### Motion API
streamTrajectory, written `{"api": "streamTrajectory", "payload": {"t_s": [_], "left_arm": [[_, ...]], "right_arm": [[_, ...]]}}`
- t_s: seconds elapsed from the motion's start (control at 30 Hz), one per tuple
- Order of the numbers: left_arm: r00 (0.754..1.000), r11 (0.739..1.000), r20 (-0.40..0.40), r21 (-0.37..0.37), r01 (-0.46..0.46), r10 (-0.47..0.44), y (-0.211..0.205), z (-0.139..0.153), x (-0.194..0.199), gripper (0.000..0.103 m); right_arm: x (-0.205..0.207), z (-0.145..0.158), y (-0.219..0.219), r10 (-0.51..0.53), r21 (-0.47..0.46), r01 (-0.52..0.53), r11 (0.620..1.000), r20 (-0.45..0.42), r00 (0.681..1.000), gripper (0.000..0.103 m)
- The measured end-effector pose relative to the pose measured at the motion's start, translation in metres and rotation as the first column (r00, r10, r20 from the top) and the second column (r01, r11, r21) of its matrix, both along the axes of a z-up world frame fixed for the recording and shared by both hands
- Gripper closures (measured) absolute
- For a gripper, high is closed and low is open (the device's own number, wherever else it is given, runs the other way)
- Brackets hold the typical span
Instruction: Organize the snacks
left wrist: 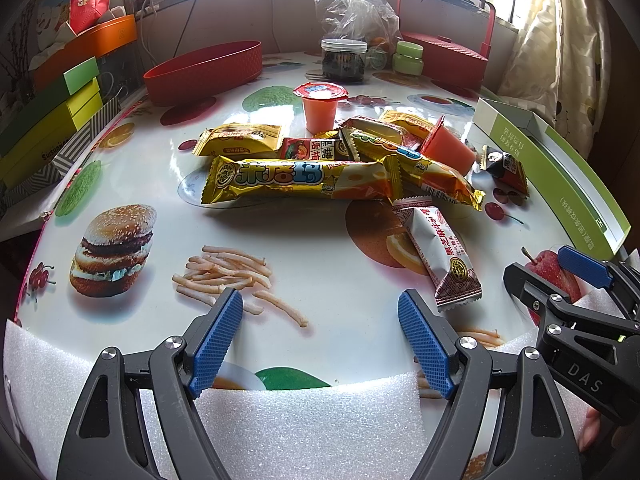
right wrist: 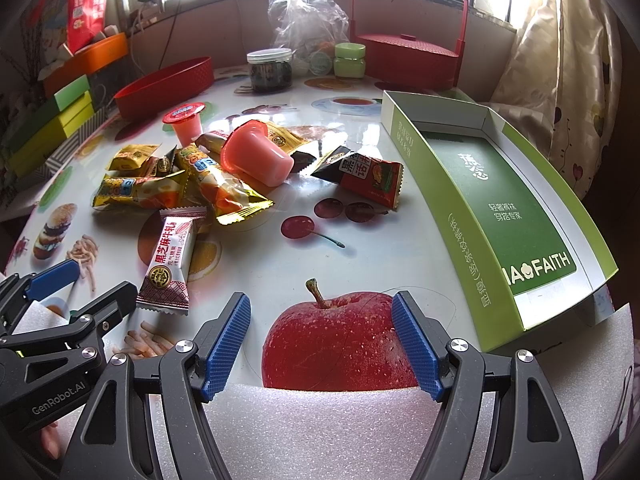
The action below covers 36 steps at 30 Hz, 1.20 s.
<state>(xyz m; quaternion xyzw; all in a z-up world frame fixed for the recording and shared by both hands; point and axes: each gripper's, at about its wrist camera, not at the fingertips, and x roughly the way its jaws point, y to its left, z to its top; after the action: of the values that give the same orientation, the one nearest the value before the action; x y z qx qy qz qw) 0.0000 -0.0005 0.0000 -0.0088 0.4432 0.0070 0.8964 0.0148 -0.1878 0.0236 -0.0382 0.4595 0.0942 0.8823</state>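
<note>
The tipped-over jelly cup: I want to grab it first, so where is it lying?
The tipped-over jelly cup lies on its side atop the snack pile at table centre, resting against a yellow wafer packet, just left of the dark plum-candy packet.

Hovering wide open over a printed apple: right gripper [right wrist: 321,344], empty. Lying heaped at centre-left on the table [right wrist: 408,216]: yellow snack packets [right wrist: 224,188], a tipped jelly cup [right wrist: 256,156], a white sesame candy bar [right wrist: 170,256]. Sitting alongside at right: green box [right wrist: 496,216], open. Reaching in at lower left: left gripper [right wrist: 84,286].
</note>
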Motion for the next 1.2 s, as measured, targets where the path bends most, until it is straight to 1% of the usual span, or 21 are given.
{"api": "streamTrajectory", "payload": {"t_s": [0.33, 0.43, 0.5, 0.53, 0.6, 0.7, 0.87, 0.93, 1.03, 1.13, 1.2], "left_arm": [[1.000, 1.000, -0.006, -0.011, 0.004, -0.004, 0.003, 0.001, -0.001, 0.023], [1.000, 0.997, -0.008, -0.074, 0.001, -0.001, 0.016, 0.005, 0.001, 0.023], [1.000, 0.997, -0.003, -0.078, -0.012, 0.011, 0.023, 0.009, 0.002, 0.023], [1.000, 0.996, 0.003, -0.084, -0.014, 0.015, 0.028, 0.012, 0.002, 0.023], [1.000, 0.995, 0.024, -0.099, -0.011, 0.014, 0.038, 0.018, 0.004, 0.023], [0.999, 0.997, 0.043, -0.082, -0.014, 0.017, 0.051, 0.026, 0.011, 0.023], [0.998, 0.998, 0.055, -0.059, 0.013, -0.010, 0.065, 0.031, 0.031, 0.023], [0.997, 0.998, 0.072, -0.034, 0.044, -0.041, 0.065, 0.033, 0.037, 0.023], [0.993, 0.996, 0.070, 0.015, 0.092, -0.093, 0.061, 0.034, 0.050, 0.023], [0.988, 0.989, 0.062, 0.054, 0.136, -0.139, 0.058, 0.033, 0.061, 0.023], [0.982, 0.982, 0.063, 0.073, 0.175, -0.179, 0.053, 0.033, 0.065, 0.023]], "right_arm": [[0.001, -0.003, 0.000, 0.000, 0.002, 0.000, 1.000, -0.002, 1.000, 0.029], [0.003, -0.005, -0.001, 0.007, 0.018, -0.007, 1.000, -0.011, 1.000, 0.030], [0.003, 0.001, -0.002, 0.026, 0.053, -0.026, 0.998, -0.011, 1.000, 0.030], [0.002, 0.008, -0.001, 0.042, 0.081, -0.042, 0.996, 0.009, 0.999, 0.030], [0.005, 0.013, 0.005, 0.058, 0.095, -0.060, 0.994, 0.022, 0.998, 0.030], [0.009, 0.021, 0.016, 0.103, 0.136, -0.106, 0.985, 0.024, 0.994, 0.030], [0.017, 0.016, 0.043, 0.175, 0.143, -0.173, 0.974, 0.004, 0.985, 0.030], [0.020, 0.012, 0.051, 0.195, 0.138, -0.191, 0.972, -0.012, 0.981, 0.030], [0.024, 0.006, 0.062, 0.223, 0.125, -0.217, 0.968, -0.032, 0.974, 0.032], [0.027, 0.000, 0.066, 0.227, 0.084, -0.222, 0.971, -0.054, 0.972, 0.038], [0.028, -0.003, 0.066, 0.229, 0.083, -0.223, 0.971, -0.068, 0.971, 0.041]]}}
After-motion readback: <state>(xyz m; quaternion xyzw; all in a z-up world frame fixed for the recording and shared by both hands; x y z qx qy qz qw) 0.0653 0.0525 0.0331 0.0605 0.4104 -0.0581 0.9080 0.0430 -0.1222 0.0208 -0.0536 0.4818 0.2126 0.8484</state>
